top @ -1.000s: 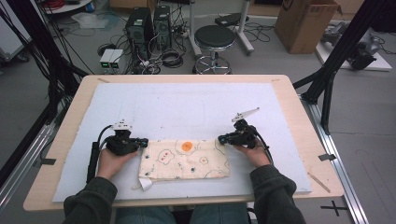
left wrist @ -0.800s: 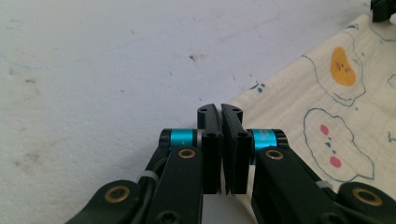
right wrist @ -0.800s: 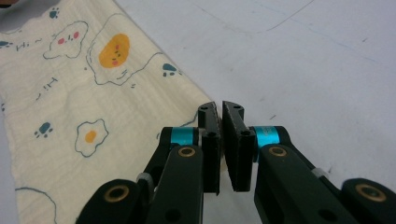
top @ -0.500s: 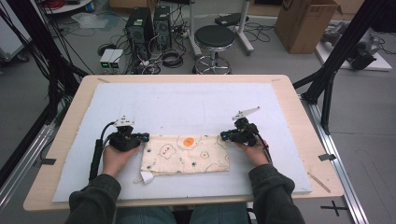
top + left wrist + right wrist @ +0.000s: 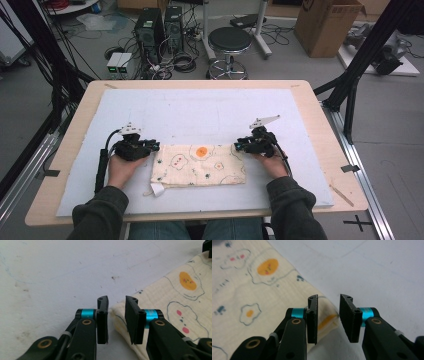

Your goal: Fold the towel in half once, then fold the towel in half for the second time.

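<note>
A wooden table [image 5: 320, 130] carries a white mat [image 5: 200, 110], and on the mat's near half a folded cream cloth [image 5: 200, 165] printed with fried eggs lies flat between the two hands. The left gripper [image 5: 152, 146] sits at the cloth's far left corner, the right gripper [image 5: 239, 146] at its far right corner. Both pairs of jaws have just been opening and now stand a little apart: a cloth corner lies in each gap, unpinched, the pads pressing on nothing.
</note>
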Demonstrator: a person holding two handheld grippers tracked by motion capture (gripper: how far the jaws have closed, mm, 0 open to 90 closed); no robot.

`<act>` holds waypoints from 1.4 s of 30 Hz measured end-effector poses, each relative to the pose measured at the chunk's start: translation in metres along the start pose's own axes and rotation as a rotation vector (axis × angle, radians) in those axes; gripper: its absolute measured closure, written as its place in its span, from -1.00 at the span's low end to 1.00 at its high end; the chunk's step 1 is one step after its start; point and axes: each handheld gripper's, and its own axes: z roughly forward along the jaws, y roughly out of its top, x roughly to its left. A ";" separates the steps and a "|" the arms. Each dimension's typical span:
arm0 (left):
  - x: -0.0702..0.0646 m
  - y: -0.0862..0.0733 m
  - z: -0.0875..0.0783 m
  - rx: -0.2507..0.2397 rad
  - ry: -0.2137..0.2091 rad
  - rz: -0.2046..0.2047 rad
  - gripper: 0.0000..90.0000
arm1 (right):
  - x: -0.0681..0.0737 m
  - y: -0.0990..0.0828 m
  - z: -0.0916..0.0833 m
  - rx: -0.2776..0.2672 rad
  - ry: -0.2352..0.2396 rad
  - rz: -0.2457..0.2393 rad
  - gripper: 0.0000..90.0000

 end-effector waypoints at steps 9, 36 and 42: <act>-0.005 0.002 -0.010 -0.043 -0.074 0.022 0.32 | 0.002 0.002 -0.011 -0.066 0.030 0.010 0.16; -0.021 0.000 -0.033 -0.039 -0.127 0.083 -0.03 | 0.025 0.003 -0.027 -0.087 0.057 -0.037 -0.17; -0.021 0.000 -0.032 -0.041 -0.119 0.079 -0.05 | 0.024 0.003 -0.025 -0.081 0.049 -0.040 -0.17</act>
